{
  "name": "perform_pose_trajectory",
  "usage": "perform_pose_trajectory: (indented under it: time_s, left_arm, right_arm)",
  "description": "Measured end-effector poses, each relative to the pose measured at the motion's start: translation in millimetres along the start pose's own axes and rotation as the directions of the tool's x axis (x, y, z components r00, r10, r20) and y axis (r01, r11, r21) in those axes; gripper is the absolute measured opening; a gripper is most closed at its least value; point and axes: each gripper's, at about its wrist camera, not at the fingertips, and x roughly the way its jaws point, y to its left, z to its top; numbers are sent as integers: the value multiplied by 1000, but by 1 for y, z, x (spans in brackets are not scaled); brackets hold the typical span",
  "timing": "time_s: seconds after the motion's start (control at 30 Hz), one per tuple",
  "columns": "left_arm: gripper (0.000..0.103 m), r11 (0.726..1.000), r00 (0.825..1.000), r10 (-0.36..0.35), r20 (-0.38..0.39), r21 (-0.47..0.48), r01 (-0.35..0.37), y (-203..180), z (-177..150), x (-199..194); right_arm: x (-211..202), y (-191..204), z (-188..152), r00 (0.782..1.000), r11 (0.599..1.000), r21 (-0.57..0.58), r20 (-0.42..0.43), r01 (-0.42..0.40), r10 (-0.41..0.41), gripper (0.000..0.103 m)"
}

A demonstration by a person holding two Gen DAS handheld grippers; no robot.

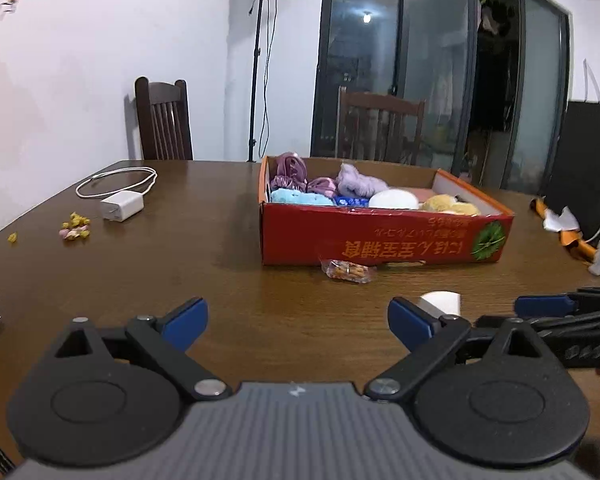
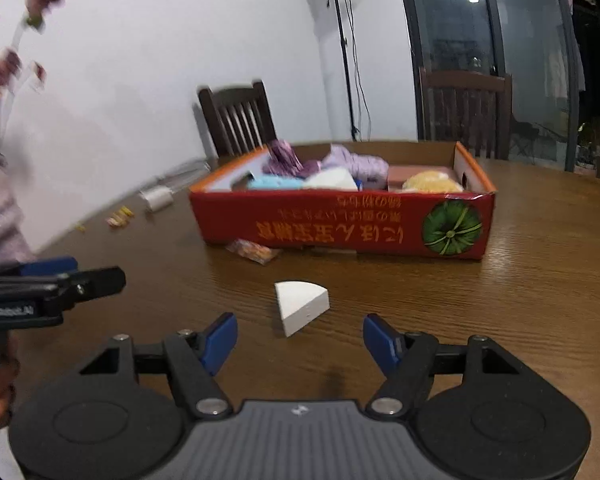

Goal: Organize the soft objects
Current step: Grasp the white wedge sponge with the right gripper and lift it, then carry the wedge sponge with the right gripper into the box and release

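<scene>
- The right gripper (image 2: pixel 300 340) hangs low over the wooden table (image 2: pixel 520 280), its blue pads spread apart and gripping nothing; a white wedge-shaped foam block (image 2: pixel 302 304) lies on the tabletop just ahead of the gap.
- The left gripper (image 1: pixel 298 322) stands at its widest, also empty, beside its partner.
- To take the wedge cleanly, the pads would best close on its flat faces, not the curved edge, with a gentle squeeze, since foam likely gives.
- Beyond sits the red cardboard box (image 2: pixel 340 228), holding plush and fabric pieces in purple, blue and yellow; motion blur makes their exact forms uncertain.
- A crinkly snack packet (image 2: pixel 252 250) lies against the box's front.
</scene>
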Motion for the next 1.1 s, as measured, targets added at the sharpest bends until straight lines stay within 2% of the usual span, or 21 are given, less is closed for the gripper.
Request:
perform_pose_trajectory:
  time_s: [0.17, 0.2, 0.27, 0.3, 0.43, 0.6, 0.67, 0.7, 0.77, 0.83, 0.93, 1.1]
  left_arm:
    - [99, 1000, 999, -13, -33, 23, 14, -11, 14, 43]
    - [99, 1000, 999, -13, -46, 26, 14, -13, 17, 52]
    - [98, 999, 997, -24, -74, 23, 26, -17, 21, 70]
    - [98, 999, 996, -31, -86, 19, 33, -19, 24, 78]
    - [87, 998, 991, -62, -118, 18, 65, -30, 33, 109]
    - [72, 997, 983, -59, -172, 41, 67, -42, 35, 137]
    - [66, 997, 982, -54, -182, 51, 64, -44, 34, 143]
    - [58, 997, 981, -54, -185, 53, 64, -45, 34, 144]
    - [56, 997, 982, -53, -182, 45, 62, -45, 34, 146]
    - [48, 997, 983, -53, -176, 49, 62, -45, 35, 145]
    - [42, 996, 985, -52, -167, 64, 64, -47, 35, 143]
    - [39, 997, 982, -60, -177, 43, 69, -47, 34, 129]
  right_arm:
    - [45, 5, 13, 999, 1000, -23, -39, 19, -20, 64]
    - [51, 5, 15, 998, 999, -28, -52, 23, -24, 58]
    - [61, 3, 18, 996, 998, -49, -81, 24, -28, 34]
    - [61, -1, 21, 997, 999, -37, -76, -6, 3, 32]
    - [54, -21, 33, 999, 999, 4, 4, -38, 38, 31]
    - [47, -52, 41, 992, 990, 116, 103, -86, 74, 31]
    - [47, -58, 38, 990, 984, 147, 110, -100, 85, 31]
    - [46, -60, 37, 990, 981, 159, 111, -108, 91, 32]
    - [44, -60, 38, 987, 980, 158, 125, -122, 103, 32]
    - [44, -59, 38, 987, 981, 147, 126, -123, 105, 32]
    - [45, -58, 36, 987, 980, 151, 115, -128, 111, 32]
    - [45, -55, 34, 988, 983, 143, 112, -119, 103, 32]
